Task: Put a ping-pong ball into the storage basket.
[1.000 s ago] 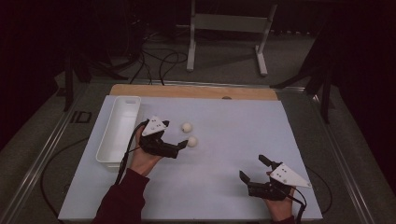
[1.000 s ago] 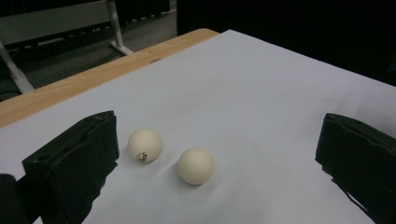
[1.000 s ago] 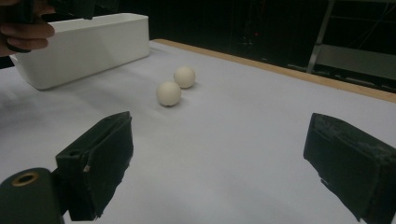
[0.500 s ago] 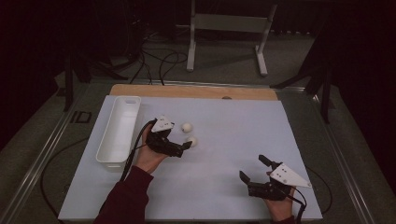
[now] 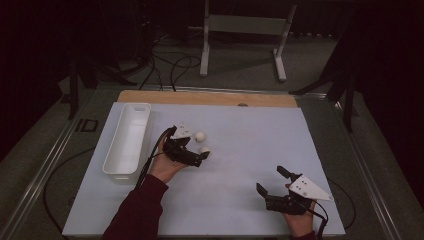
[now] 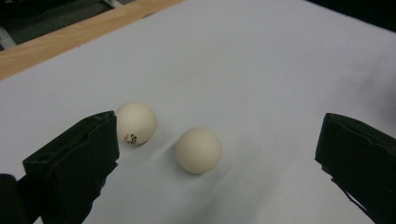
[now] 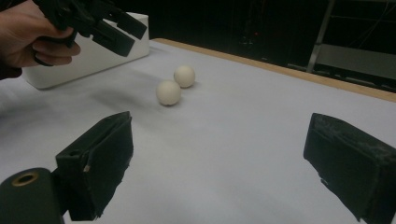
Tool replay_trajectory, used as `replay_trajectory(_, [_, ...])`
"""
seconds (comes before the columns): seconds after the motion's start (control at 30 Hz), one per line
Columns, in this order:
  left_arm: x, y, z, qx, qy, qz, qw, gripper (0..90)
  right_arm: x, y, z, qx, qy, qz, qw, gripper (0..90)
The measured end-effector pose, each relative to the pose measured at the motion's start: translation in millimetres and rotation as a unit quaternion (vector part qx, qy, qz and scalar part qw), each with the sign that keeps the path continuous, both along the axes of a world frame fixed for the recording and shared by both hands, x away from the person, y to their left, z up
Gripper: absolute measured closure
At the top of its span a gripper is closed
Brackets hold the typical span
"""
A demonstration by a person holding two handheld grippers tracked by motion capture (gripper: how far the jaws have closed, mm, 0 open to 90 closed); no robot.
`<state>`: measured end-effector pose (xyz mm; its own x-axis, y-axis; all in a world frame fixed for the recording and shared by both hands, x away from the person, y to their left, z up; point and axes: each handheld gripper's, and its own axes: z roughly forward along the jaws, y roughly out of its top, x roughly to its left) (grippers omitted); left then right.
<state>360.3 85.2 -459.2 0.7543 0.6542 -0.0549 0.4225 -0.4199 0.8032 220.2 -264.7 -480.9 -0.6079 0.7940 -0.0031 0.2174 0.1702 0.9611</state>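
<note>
- Two cream balls lie near each other on the pale surface, and we bring our left tongs over them with the jaws spread wide and nothing held.
- In the left gripper view the plain ball sits between the two jaws, a little nearer the left one, while the printed ball lies just beside that left jaw's tip (close enough, we judge, to be nudged on closing).
- Balls have no long axis, so what matters is centring: we judge the tongs should shift so that the plain ball alone lies in the gap.
- Our right tongs rest well apart at the near right, jaws also wide and empty; in the right gripper view both balls lie far ahead, so the left hand is clearly the nearer one.
- The white bin stands just left of that hand, a likely place for the balls.
</note>
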Motion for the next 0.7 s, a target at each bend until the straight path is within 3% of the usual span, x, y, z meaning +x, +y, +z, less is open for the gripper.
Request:
replay_trajectory(0.33, [5.5,-9.0,-7.0,0.019,0.005,0.005,0.9998,4.2,0.1,-0.1,-0.1,0.0,0.0,0.0,1.0,8.1])
replay_trajectory(0.7, [9.7,-18.5,-20.7,0.043,0.021,-0.014,0.9988,10.2,0.7,0.5,-0.8,-0.002,0.004,-0.003,1.0,8.1])
